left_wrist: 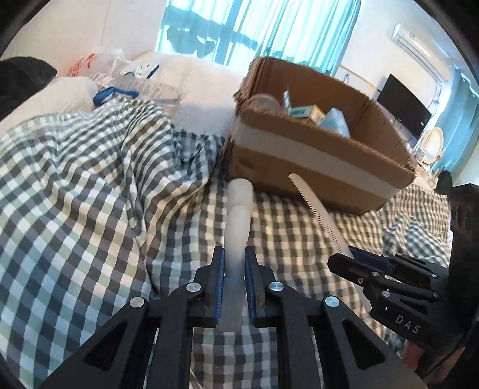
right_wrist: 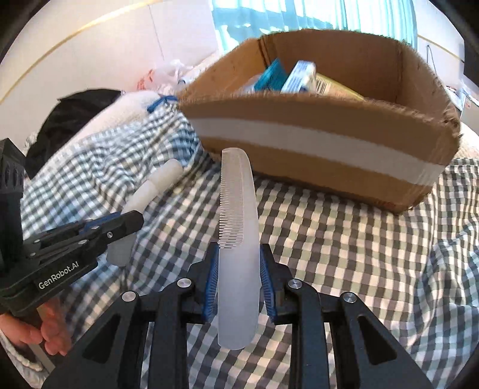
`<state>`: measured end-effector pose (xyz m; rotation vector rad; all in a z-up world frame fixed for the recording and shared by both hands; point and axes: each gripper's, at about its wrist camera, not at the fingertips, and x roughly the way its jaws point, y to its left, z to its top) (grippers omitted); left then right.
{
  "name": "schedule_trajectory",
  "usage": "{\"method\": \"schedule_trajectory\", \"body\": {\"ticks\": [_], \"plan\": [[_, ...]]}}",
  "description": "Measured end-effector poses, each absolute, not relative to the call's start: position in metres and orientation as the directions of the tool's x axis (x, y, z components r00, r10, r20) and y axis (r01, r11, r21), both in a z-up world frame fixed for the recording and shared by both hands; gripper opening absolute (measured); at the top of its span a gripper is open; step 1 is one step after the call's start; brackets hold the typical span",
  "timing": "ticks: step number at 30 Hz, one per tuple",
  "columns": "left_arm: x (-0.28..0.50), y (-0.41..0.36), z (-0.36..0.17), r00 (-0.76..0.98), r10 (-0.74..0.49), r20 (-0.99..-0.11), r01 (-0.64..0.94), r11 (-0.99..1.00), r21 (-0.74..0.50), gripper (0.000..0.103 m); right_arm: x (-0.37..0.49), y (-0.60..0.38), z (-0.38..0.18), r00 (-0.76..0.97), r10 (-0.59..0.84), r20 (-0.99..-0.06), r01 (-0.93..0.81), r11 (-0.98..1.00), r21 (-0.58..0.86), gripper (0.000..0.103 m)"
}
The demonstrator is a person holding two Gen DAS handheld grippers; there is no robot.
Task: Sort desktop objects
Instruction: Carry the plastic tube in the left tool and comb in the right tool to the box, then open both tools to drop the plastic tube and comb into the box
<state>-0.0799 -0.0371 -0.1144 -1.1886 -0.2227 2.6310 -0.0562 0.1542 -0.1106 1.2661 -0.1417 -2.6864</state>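
**Both grippers loaded in front of the cardboard box**

The left gripper [left_wrist: 234, 263] is clamped on a white plastic bottle [left_wrist: 238, 215], its blue-padded fingers [left_wrist: 219, 269] pressing the bottle's lower body from both sides. The bottle runs up the middle of the left wrist frame, cap end farthest from the camera and reaching toward the box's near wall. In the right wrist view the same bottle [right_wrist: 140, 203] shows at centre left, slanting up and to the right out of the left gripper [right_wrist: 128, 223].

The right gripper [right_wrist: 238, 269] grips a translucent white comb [right_wrist: 239, 209] across its handle. The comb stands along the middle of that frame, teeth facing left, its tip just under the box's white band. From the left wrist camera the comb [left_wrist: 317, 209] appears right of centre, leaning up and to the left from the right gripper [left_wrist: 348, 258] at the lower right edge.

Beyond both tips sits an open cardboard box [right_wrist: 299, 113] with a white tape band [right_wrist: 314, 140] round its wall, filling the upper middle and upper right of the right wrist frame. Small cartons in blue and white packaging [right_wrist: 299, 76] lie inside. The box rests on a checked bedcover [right_wrist: 344, 254] that spreads across the lower half of both views. Pillows [left_wrist: 48, 98] and a plastic bag [left_wrist: 98, 64] lie at the upper left of the left wrist frame, teal curtains [left_wrist: 254, 27] hang along the top, and a dark screen [left_wrist: 404, 104] sits at the upper right.
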Motion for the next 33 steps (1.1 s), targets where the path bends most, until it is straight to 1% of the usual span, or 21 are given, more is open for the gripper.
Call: {"method": "schedule_trajectory", "body": {"ticks": [7, 10, 14, 17, 20, 25, 30, 31, 32, 33], "plan": [[-0.069, -0.027, -0.082, -0.665, 0.330, -0.670, -0.205, -0.943, -0.261, 0.013, -0.041, 0.169, -0.074, -0.678, -0.217, -0.702, 0.098, -0.974, 0.206, 0.025], [-0.070, -0.020, -0.066, -0.674, 0.354, -0.648, -0.230, -0.934, -0.272, 0.013, -0.038, 0.184, -0.052, -0.716, -0.202, -0.669, 0.078, -0.974, 0.211, 0.025], [-0.079, -0.009, -0.043, -0.700, 0.370, -0.611, -0.269, -0.929, -0.254, 0.013, -0.043, 0.203, -0.025, -0.759, -0.176, -0.627, 0.060, -0.978, 0.202, 0.025], [-0.099, 0.003, -0.029, -0.704, 0.393, -0.591, -0.296, -0.919, -0.259, 0.013, -0.058, 0.215, -0.009, -0.777, -0.156, -0.610, 0.046, -0.980, 0.193, 0.025], [-0.124, 0.018, -0.016, -0.728, 0.392, -0.563, -0.319, -0.920, -0.228, 0.013, -0.080, 0.228, 0.002, -0.793, -0.136, -0.593, 0.036, -0.983, 0.178, 0.025], [-0.177, 0.041, -0.010, -0.735, 0.370, -0.567, -0.317, -0.928, -0.195, 0.013, -0.110, 0.252, 0.010, -0.816, -0.112, -0.568, 0.027, -0.987, 0.157, 0.026], [-0.214, 0.053, -0.013, -0.743, 0.349, -0.571, -0.317, -0.935, -0.158, 0.013, -0.139, 0.264, 0.001, -0.823, -0.067, -0.564, -0.009, -0.991, 0.130, 0.026], [-0.221, 0.055, -0.016, -0.746, 0.338, -0.573, -0.313, -0.938, -0.146, 0.013, -0.140, 0.265, -0.001, -0.825, -0.059, -0.562, -0.015, -0.992, 0.125, 0.028], [-0.225, 0.055, -0.017, -0.748, 0.332, -0.575, -0.311, -0.940, -0.139, 0.017, -0.140, 0.267, -0.004, -0.828, -0.046, -0.559, -0.026, -0.992, 0.121, 0.041], [-0.229, 0.054, -0.021, -0.745, 0.323, -0.584, -0.305, -0.943, -0.133, 0.020, -0.138, 0.268, -0.007, -0.834, -0.030, -0.552, -0.044, -0.992, 0.120, 0.066]]}}
